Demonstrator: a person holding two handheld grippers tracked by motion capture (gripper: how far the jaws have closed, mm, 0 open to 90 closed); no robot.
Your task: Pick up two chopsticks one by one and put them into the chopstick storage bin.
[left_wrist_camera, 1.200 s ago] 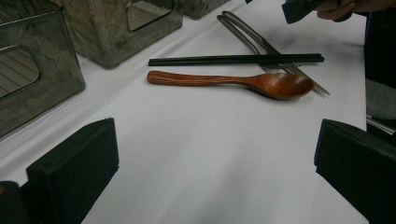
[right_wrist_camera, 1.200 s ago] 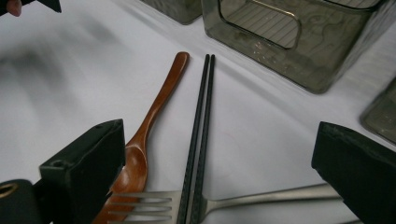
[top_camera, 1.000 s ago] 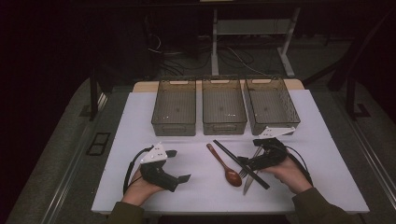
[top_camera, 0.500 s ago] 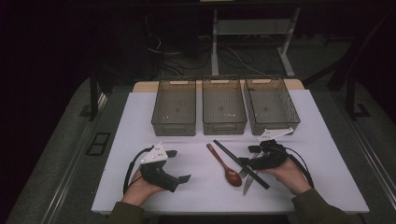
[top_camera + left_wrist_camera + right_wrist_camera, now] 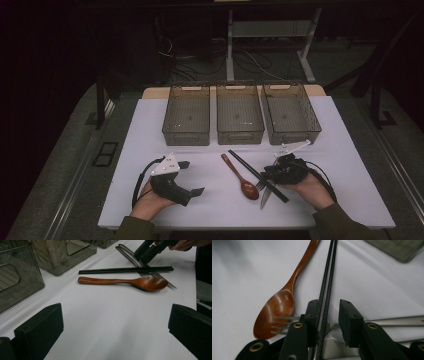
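Observation:
A wooden spoon (image 5: 240, 176), a pair of black chopsticks (image 5: 249, 166), a metal fork (image 5: 260, 184) and a knife (image 5: 265, 196) lie together on the white table (image 5: 350, 165). My right gripper (image 5: 267, 173) is over them, open. In the right gripper view (image 5: 327, 317) its jaws straddle the chopsticks (image 5: 328, 277): the left jaw is against them and the right jaw stands a little off. The fork (image 5: 282, 325) lies crosswise beneath, touching the spoon (image 5: 284, 297). My left gripper (image 5: 191, 177) rests wide open on bare table (image 5: 112, 332), facing the spoon (image 5: 122, 282) and chopsticks (image 5: 125, 270).
Three grey see-through bins (image 5: 186, 114) (image 5: 240, 112) (image 5: 291, 111) stand side by side at the back of the table. The near bins' corners (image 5: 17, 282) are close to the left gripper's left. White table surface lies open between the two hands.
The right gripper has eased slightly toward the near edge, settling lower over the chopsticks. The left gripper and the cutlery have not moved.

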